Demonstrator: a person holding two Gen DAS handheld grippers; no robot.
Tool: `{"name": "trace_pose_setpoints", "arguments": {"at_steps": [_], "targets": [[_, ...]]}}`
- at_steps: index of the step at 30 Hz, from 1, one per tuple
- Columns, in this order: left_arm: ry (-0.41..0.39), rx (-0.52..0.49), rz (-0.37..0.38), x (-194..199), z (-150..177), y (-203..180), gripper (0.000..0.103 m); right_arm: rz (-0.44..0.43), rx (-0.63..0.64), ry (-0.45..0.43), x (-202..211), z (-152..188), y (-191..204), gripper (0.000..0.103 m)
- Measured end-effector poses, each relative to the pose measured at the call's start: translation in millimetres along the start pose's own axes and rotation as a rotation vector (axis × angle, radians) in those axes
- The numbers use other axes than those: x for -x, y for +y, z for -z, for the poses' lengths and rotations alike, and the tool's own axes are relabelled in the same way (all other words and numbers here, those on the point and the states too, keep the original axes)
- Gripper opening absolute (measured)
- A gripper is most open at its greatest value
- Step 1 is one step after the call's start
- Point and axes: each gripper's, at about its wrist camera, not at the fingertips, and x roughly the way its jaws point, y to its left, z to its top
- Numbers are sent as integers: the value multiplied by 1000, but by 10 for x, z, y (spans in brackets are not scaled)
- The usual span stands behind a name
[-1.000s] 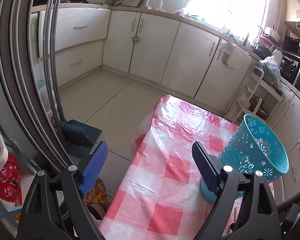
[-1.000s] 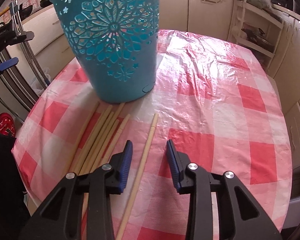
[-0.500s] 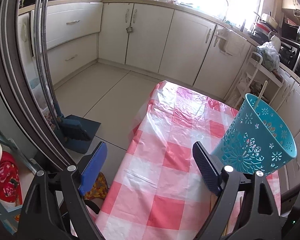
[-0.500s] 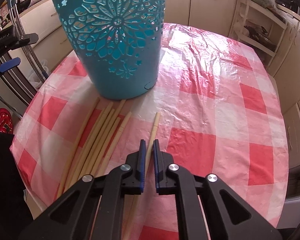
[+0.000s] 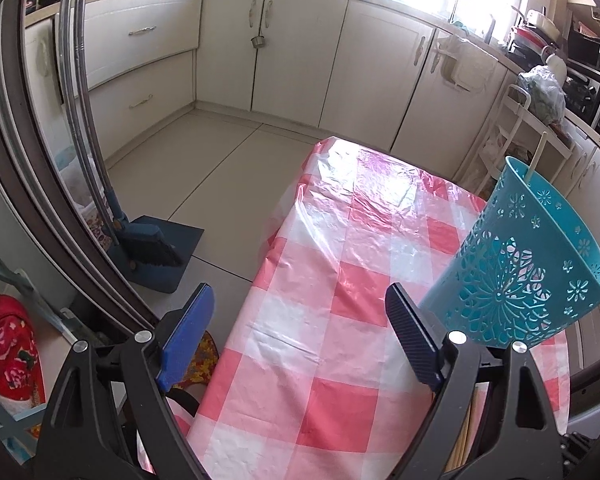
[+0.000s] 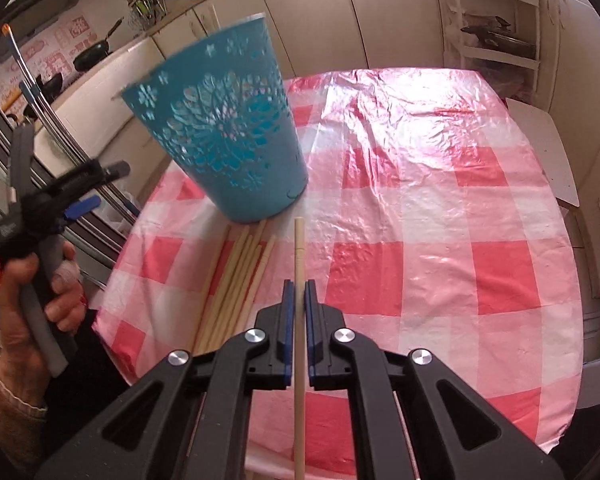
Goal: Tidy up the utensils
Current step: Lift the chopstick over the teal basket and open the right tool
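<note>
My right gripper [image 6: 299, 286] is shut on a pale wooden chopstick [image 6: 299, 248], lifted off the table and pointing toward the teal cut-out basket [image 6: 224, 136]. Several more chopsticks [image 6: 236, 280] lie in a bundle on the red-and-white checked tablecloth [image 6: 440, 208], just left of the gripper and in front of the basket. In the left wrist view the basket [image 5: 520, 264] stands at the right with one chopstick [image 5: 537, 158] sticking out of it. My left gripper [image 5: 300, 324] hangs open over the table's near left edge, with nothing between its fingers; the right wrist view shows it [image 6: 76, 196] held in a hand at far left.
The table's left edge [image 5: 276, 248] drops to a tiled floor with a blue dustpan and brush [image 5: 156, 248]. Cream kitchen cabinets [image 5: 300, 60] run along the back, and a white shelf rack [image 6: 496, 24] stands beyond the table's far end. A chair with red floral fabric [image 5: 8, 356] sits at the lower left.
My right gripper closed on the single chopstick and lifted it off the cloth, tilting as it rose. The left gripper stayed open and dipped slightly toward the table.
</note>
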Motion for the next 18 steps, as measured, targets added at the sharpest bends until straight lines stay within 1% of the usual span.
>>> {"name": "trace_pose_setpoints", "arguments": {"at_steps": [3, 7, 12, 15, 18], "targets": [[3, -6, -6, -2, 16, -12, 83, -60, -20, -70, 260, -157, 47, 6], [6, -13, -7, -5, 30, -42, 83, -155, -19, -179, 616, -451, 238, 6], [10, -30, -6, -18, 46, -103, 83, -255, 7, -299, 868, -896, 512, 6], [12, -31, -2, -22, 50, -124, 83, -268, 18, -375, 929, -1168, 665, 6], [7, -32, -1, -17, 45, -138, 83, -253, 25, -488, 922, -1440, 773, 6]]}}
